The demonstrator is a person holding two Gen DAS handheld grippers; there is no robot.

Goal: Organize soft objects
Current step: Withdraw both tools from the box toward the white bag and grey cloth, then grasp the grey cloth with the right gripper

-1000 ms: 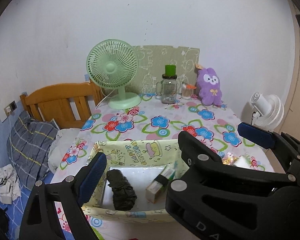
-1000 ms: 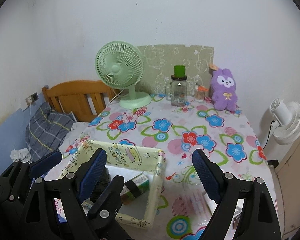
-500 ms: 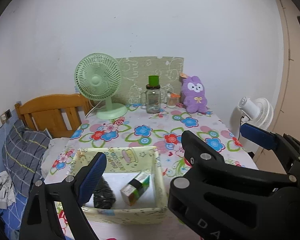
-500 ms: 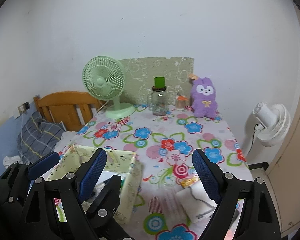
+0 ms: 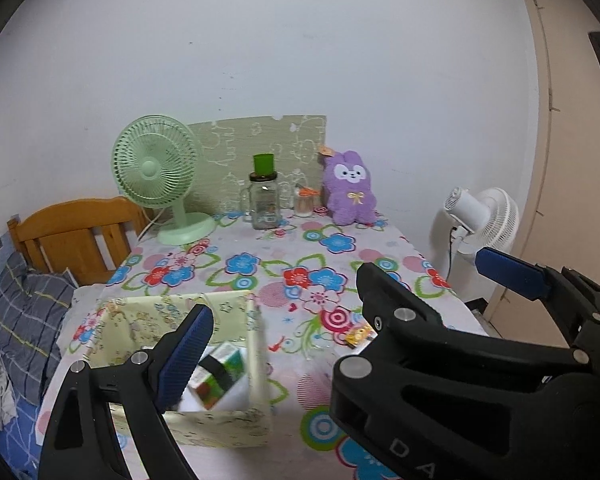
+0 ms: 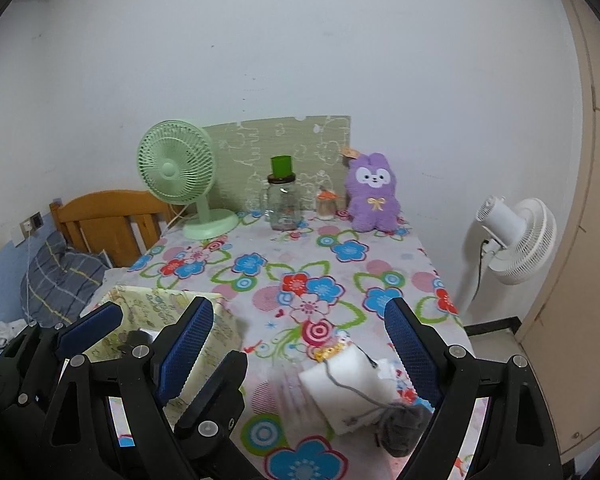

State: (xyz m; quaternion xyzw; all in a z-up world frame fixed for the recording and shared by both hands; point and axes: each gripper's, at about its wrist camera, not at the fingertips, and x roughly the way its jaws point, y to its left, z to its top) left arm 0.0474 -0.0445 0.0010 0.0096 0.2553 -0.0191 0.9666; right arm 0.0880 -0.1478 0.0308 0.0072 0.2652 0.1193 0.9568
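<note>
**Both grippers open above the flowered desk**

At far left, a wooden bed headboard [image 5: 76, 236] and a grey plaid pillow [image 5: 28, 320] sit beside the desk [image 6: 320, 272], which is covered in a glossy cloth printed with red, blue and pink flowers. The pale yellow fabric storage box with cartoon print [image 5: 236, 360] stands at the desk's near left corner; the left wrist view looks into it and shows a green-and-white carton [image 5: 220, 376] lying inside, while the right wrist view shows only its outer wall. The left gripper [image 5: 340, 292] hangs over the box with its blue-padded black fingers [image 5: 186, 356] spread wide, holding nothing. At the back stand a mint-green round-grilled plastic fan [image 6: 180, 176], a clear glass jar with a green cup on its lid [image 6: 282, 200] and a fluffy purple plush rabbit [image 6: 374, 196]. The right gripper [image 6: 296, 344] is likewise open and empty; only its view shows the white soft pad with a grey cord [image 6: 348, 388] on the desk between its fingers, a dark grey fuzzy lump [image 6: 400, 428] at the cord's end. A white standing fan [image 6: 516, 236] is at right. The letters "DA" are moulded on the right gripper's body in the left view.
</note>
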